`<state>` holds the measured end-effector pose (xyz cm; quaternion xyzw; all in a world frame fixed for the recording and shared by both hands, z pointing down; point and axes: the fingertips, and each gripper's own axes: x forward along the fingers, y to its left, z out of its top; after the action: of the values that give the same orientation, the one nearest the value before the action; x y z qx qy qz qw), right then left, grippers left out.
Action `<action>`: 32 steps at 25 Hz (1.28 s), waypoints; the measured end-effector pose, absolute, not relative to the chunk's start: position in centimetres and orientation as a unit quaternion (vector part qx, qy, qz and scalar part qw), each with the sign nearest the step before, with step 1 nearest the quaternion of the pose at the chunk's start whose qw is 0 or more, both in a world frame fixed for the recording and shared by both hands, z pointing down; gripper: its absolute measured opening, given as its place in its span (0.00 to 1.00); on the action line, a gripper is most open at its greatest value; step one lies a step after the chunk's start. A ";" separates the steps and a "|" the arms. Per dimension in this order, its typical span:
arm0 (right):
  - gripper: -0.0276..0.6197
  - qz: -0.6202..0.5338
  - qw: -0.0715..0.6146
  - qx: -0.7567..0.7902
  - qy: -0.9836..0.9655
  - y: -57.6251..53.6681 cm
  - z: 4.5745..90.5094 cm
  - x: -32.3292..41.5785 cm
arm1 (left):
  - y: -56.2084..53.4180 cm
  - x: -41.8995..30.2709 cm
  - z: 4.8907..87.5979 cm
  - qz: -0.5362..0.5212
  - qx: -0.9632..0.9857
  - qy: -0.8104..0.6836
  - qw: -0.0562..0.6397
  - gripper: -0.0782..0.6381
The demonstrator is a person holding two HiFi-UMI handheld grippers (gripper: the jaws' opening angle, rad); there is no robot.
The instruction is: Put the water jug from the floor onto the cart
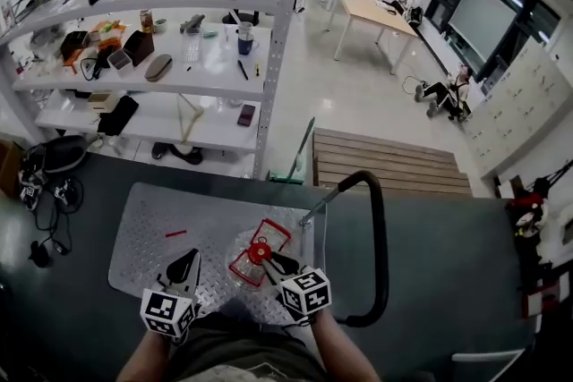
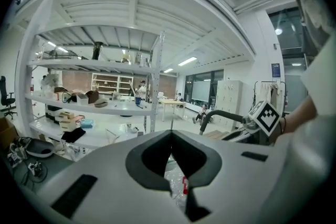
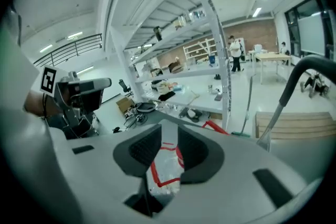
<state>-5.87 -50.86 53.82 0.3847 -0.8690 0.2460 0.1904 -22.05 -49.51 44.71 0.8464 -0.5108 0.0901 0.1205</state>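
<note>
The clear water jug (image 1: 253,253), with a red cap and red handle frame, lies on the cart's metal deck (image 1: 161,219) near its handle end. My right gripper (image 1: 273,262) is just short of the jug's near side. In the right gripper view its jaws (image 3: 169,136) stand apart, and the jug's red frame (image 3: 167,168) shows through the gap without being pinched. My left gripper (image 1: 186,262) hovers over the deck to the left of the jug, apart from it. Its fingertips (image 2: 170,136) meet with nothing held, and clear plastic from the jug (image 2: 176,181) shows beyond them.
The cart's black push handle (image 1: 380,228) arches at the right of the deck. A small red piece (image 1: 175,233) lies on the deck. A white shelf rack (image 1: 179,58) full of items stands ahead. A wooden pallet (image 1: 385,161) lies beyond the cart, and cables and a bag (image 1: 54,158) at left.
</note>
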 end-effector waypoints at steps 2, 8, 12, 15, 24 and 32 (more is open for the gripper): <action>0.18 0.234 0.157 0.400 -0.872 -51.0 52.0 -4.9 | -49.0 -21.5 43.6 0.075 0.844 -0.519 0.112 0.12; 0.04 0.207 0.088 0.424 -0.877 -50.4 49.2 -3.1 | -46.8 -20.8 41.4 0.057 0.831 -0.547 0.086 0.12; 0.03 0.204 0.074 0.426 -0.878 -49.5 49.0 -2.7 | -45.6 -20.2 42.0 0.069 0.828 -0.547 0.100 0.12; 0.03 0.196 0.079 0.433 -0.876 -48.7 49.0 -2.0 | -44.7 -19.6 42.8 0.074 0.830 -0.543 0.106 0.12; 0.03 0.162 0.053 0.441 -0.881 -44.6 46.8 -3.8 | -39.2 -20.1 42.2 0.054 0.835 -0.539 0.092 0.12; 0.03 0.106 0.044 0.436 -0.893 -34.6 42.4 -7.8 | -28.4 -24.5 40.9 0.054 0.822 -0.559 0.090 0.12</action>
<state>-7.82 -34.60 42.41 0.4357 -0.8928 0.1055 0.0443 -24.47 -28.39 40.88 0.8223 -0.5592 0.0541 0.0904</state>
